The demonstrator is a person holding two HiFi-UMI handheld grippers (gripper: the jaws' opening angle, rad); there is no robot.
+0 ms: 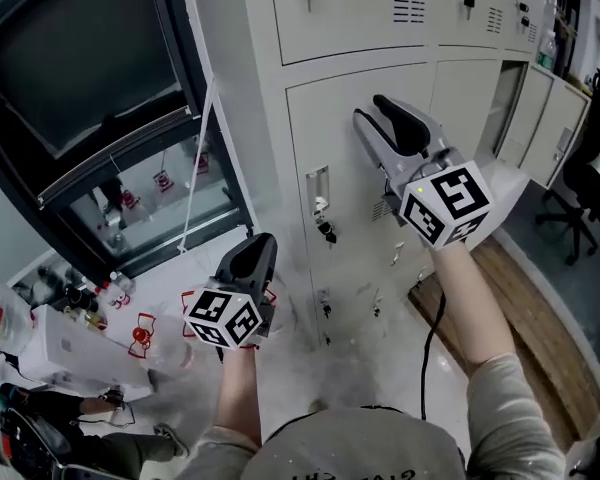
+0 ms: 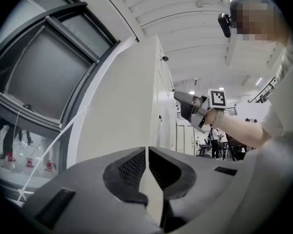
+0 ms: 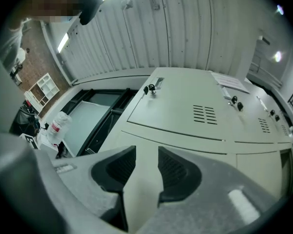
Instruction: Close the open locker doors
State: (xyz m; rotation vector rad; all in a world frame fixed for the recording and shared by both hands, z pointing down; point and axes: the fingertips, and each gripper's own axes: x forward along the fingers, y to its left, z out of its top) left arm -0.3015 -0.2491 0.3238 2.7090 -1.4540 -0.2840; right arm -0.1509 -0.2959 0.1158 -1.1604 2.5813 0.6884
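A bank of white lockers [image 1: 360,28] stands in front of me. The door [image 1: 355,158] facing me is flush with its frame, with a key [image 1: 327,230] hanging under its handle. Further right, a locker door [image 1: 545,118] stands swung out. My right gripper [image 1: 378,110] is held up close to the flush door, open, with nothing between its jaws [image 3: 146,152]. My left gripper [image 1: 255,248] hangs lower, by the locker bank's left side [image 2: 122,111], shut and holding nothing [image 2: 147,152]. The right gripper [image 2: 193,108] also shows in the left gripper view.
A dark-framed window [image 1: 90,88] fills the left. Bottles and a white box [image 1: 70,343] lie below it. A black chair [image 1: 580,193] stands at the far right, beyond a wooden floor strip [image 1: 525,338]. A cable [image 1: 432,353] hangs from the right gripper.
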